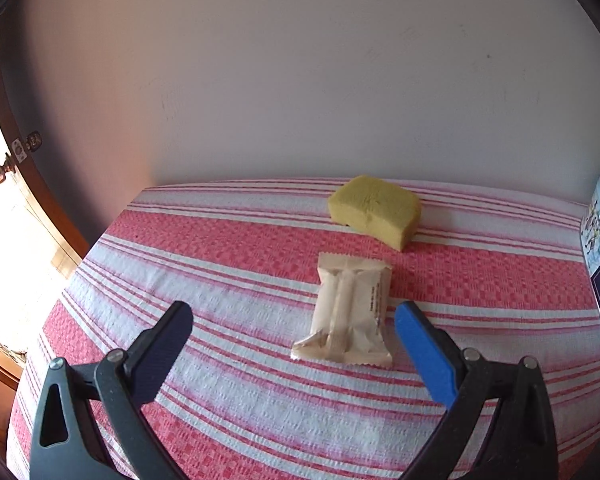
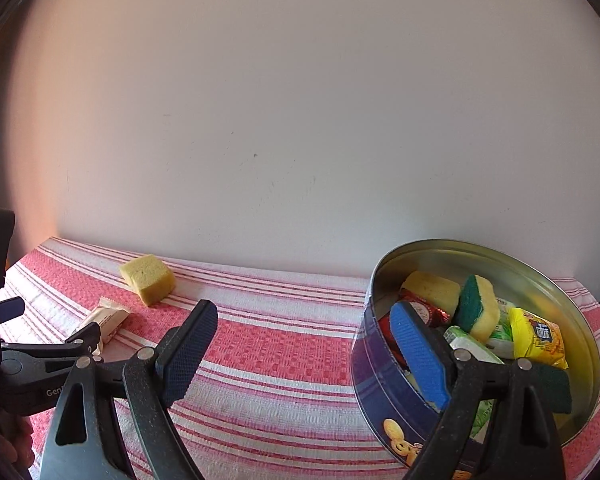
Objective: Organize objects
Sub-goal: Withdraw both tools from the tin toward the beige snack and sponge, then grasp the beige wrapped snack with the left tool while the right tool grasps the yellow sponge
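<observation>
A beige snack packet (image 1: pixel 346 310) lies on the red-and-white striped cloth, just ahead of my left gripper (image 1: pixel 294 320), which is open and empty around its near end. A yellow sponge (image 1: pixel 374 209) sits behind the packet near the wall. In the right wrist view the packet (image 2: pixel 106 318) and sponge (image 2: pixel 148 278) are at far left. My right gripper (image 2: pixel 304 330) is open and empty, its right finger over the rim of a round blue tin (image 2: pixel 380 380) holding sponges and snack packets.
The striped cloth (image 1: pixel 240 248) covers the table up to a plain white wall. A wooden door with a knob (image 1: pixel 4 172) is at the left. The tin's edge (image 1: pixel 598 228) shows at the right of the left wrist view.
</observation>
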